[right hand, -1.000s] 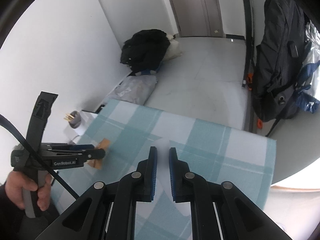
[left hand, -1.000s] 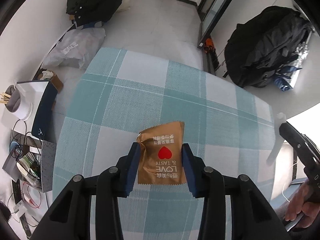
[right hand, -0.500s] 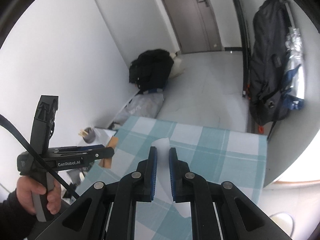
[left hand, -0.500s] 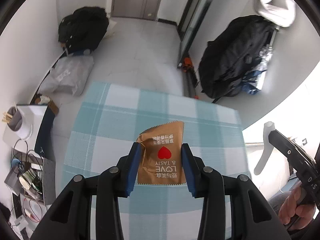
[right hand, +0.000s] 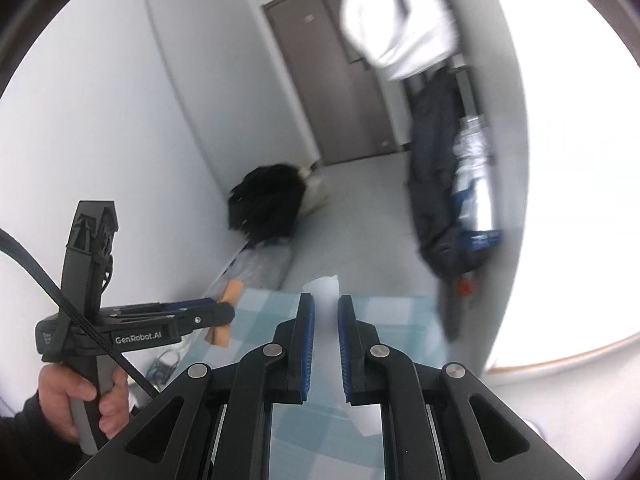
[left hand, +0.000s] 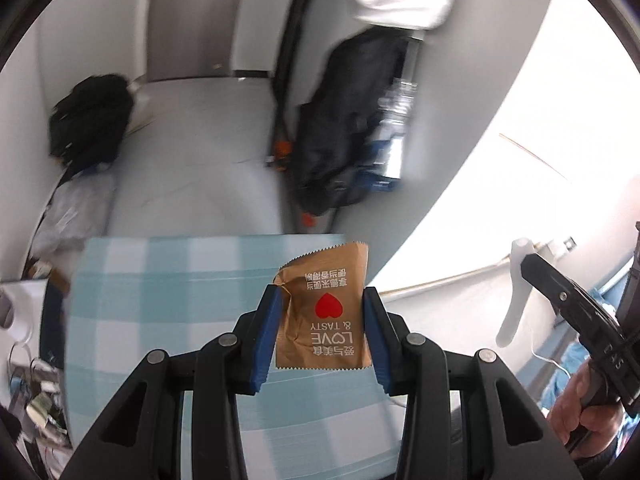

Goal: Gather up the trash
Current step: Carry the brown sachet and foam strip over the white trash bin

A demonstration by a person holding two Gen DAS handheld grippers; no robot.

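A brown snack wrapper (left hand: 326,320) with a red heart is pinched by its edges in my left gripper (left hand: 322,295), held in the air above the teal checked tablecloth (left hand: 160,300). From the right wrist view the same wrapper (right hand: 231,291) shows at the tip of the left gripper (right hand: 224,316), which a hand holds at the lower left. My right gripper (right hand: 325,300) is shut on a thin white scrap (right hand: 325,282) that sticks out above and below the jaws. In the left wrist view this white scrap (left hand: 515,300) hangs from the right gripper (left hand: 530,266) at the far right.
A dark backpack (left hand: 340,140) stands against the wall beyond the table, with a white garment (right hand: 396,12) hanging above it. A black bag (left hand: 88,120) and a grey plastic sack (left hand: 76,208) lie on the floor at the left. Cables and clutter (left hand: 36,400) sit left of the table.
Both grippers have risen and swung with their loads still held. The table has dropped lower in both views, and more of the room and the door now shows. The picture is motion-blurred.
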